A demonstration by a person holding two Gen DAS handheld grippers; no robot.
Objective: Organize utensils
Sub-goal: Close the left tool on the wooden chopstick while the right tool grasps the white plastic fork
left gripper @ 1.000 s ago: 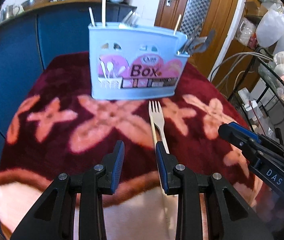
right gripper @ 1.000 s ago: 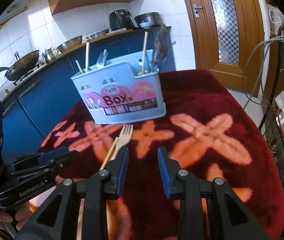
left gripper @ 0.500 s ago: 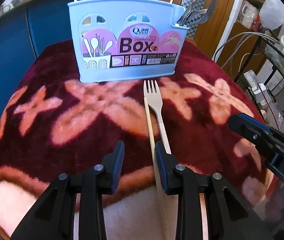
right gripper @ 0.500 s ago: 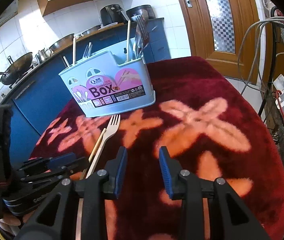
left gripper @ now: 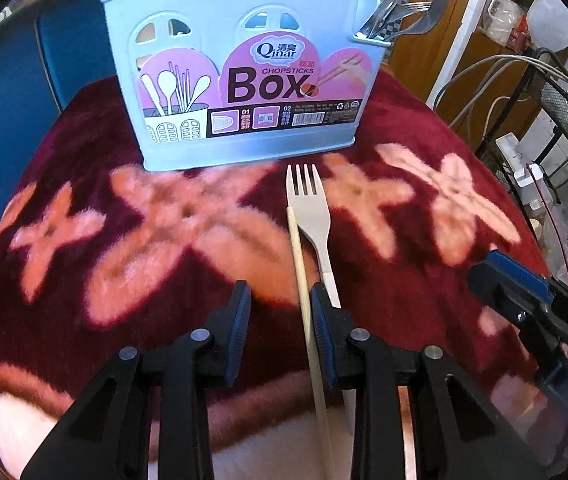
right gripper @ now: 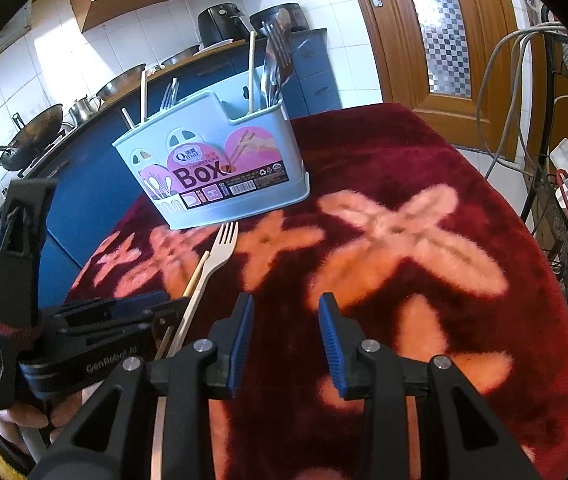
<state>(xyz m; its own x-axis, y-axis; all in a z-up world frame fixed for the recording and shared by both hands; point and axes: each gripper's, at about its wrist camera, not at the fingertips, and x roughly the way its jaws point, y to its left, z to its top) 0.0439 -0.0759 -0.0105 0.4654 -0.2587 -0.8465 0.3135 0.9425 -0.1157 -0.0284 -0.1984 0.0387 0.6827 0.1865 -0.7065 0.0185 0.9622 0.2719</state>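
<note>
Kitchen setting: white tiled wall, blue cabinets, a wooden door with a chequered glass panel. The table (left gripper: 424, 128) is covered with a dark red plush cloth (left gripper: 384, 320) bearing pink flower shapes.

At the far side of the cloth stands a light blue plastic utensil holder (left gripper: 244, 76). Its pink label reads "Qinar", "CHOPSTICKS", "Box", with panels numbered "01" and "02" and a barcode. Metal forks and spoons (left gripper: 400, 16) stand in its right-hand end compartment; more forks and pale sticks stand up from the others.

On the cloth in front of the holder lie a cream-coloured plastic fork (left gripper: 311, 216), tines toward the holder, and a single pale wooden chopstick (left gripper: 302, 280) just to its left, roughly parallel.

Left gripper (left gripper: 280, 300): pitched steeply down over the cloth. Its blue-padded fingers have just been narrowing; a gap remains. The chopstick runs between them, close by the right finger; pad contact not seen. The fork handle passes under that right finger. Body marked "GenRobot.AI" in the right wrist view.

Right gripper (right gripper: 286, 312): tilted down over bare cloth to the right of the fork, fingers parted, nothing between them. A hand (right gripper: 24, 420) holds the left gripper's handle.
</note>
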